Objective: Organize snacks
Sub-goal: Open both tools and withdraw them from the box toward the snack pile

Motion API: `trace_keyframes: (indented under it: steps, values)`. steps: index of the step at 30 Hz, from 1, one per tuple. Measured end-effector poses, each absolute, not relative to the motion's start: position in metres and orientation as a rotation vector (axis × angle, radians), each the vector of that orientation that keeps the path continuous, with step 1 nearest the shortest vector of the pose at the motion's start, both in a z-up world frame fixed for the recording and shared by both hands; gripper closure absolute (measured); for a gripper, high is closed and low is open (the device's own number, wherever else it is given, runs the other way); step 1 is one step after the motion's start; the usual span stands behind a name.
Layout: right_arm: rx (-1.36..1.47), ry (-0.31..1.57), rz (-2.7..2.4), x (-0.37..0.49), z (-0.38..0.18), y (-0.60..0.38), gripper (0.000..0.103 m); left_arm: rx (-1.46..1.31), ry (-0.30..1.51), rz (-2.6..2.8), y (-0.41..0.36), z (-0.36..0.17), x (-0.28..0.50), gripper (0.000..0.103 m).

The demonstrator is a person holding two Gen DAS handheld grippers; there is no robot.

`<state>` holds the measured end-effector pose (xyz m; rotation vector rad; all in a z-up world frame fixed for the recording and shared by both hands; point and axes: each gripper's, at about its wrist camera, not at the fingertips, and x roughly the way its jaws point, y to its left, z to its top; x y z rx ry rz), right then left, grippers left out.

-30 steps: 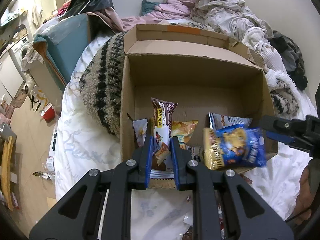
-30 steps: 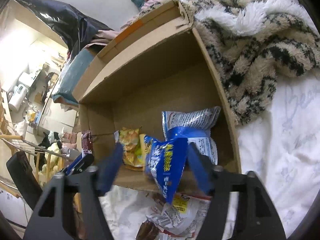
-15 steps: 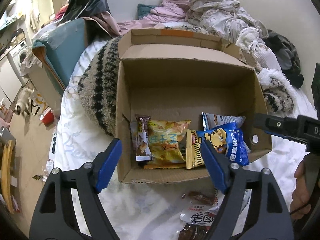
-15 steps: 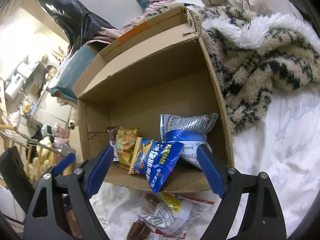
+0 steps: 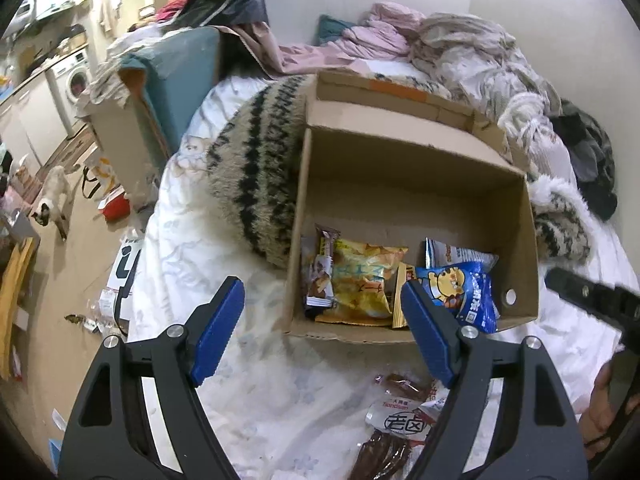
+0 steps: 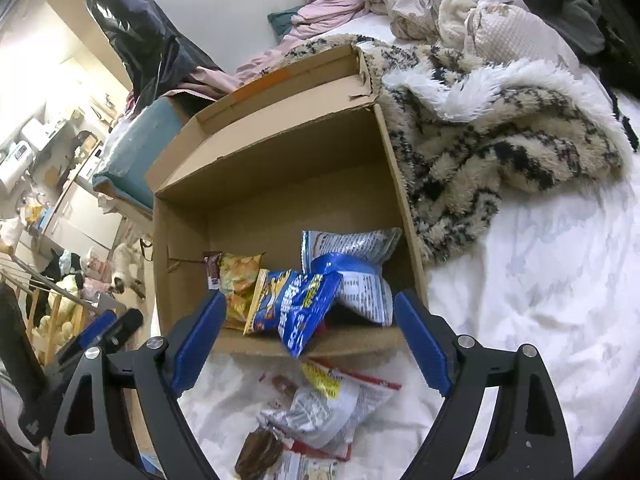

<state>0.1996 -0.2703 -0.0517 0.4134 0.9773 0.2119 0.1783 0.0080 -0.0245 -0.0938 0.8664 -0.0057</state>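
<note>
The open cardboard box (image 5: 408, 184) sits on the white bedspread (image 5: 256, 384) with its near wall toward both cameras, and its snacks are bunched along that near wall while the far half of its floor is bare. Inside lie 4 clear packets: a brown bar wrapper (image 5: 322, 268) at the left wall, a yellow chip bag (image 5: 366, 280) beside it, a blue cartoon bag (image 5: 460, 292) whose lower corner hangs over the near rim in the right wrist view, and a white-and-blue bag (image 6: 352, 256) behind it against the right wall; 1 thin yellow-edged packet (image 5: 400, 296) stands between the yellow and blue bags. Outside the box, on the bedspread just in front of its near wall, a small pile of at least 3 loose wrappers (image 6: 320, 404) remains. The left gripper (image 5: 320, 334) has its 2 blue jaws spread wide with nothing between them, having just opened. The right gripper (image 6: 308, 342) is likewise spread and holds nothing, its jaws having just widened. A striped fluffy blanket (image 5: 256, 176) presses against the box's left side and wraps round its back and right side, so open room lies only at the front.
</note>
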Motion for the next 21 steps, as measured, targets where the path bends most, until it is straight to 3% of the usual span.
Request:
trace_keyframes:
  steps: [8,21]
  values:
    - [0.471,1.003,0.241,0.159,-0.051,-0.272,0.014,-0.157,0.862,0.006,0.025,-0.015,0.148,0.012]
    - [0.456,1.034,0.234,0.108,-0.050,-0.267,0.014,-0.163,0.974,-0.020,0.021,-0.030,0.098,0.012]
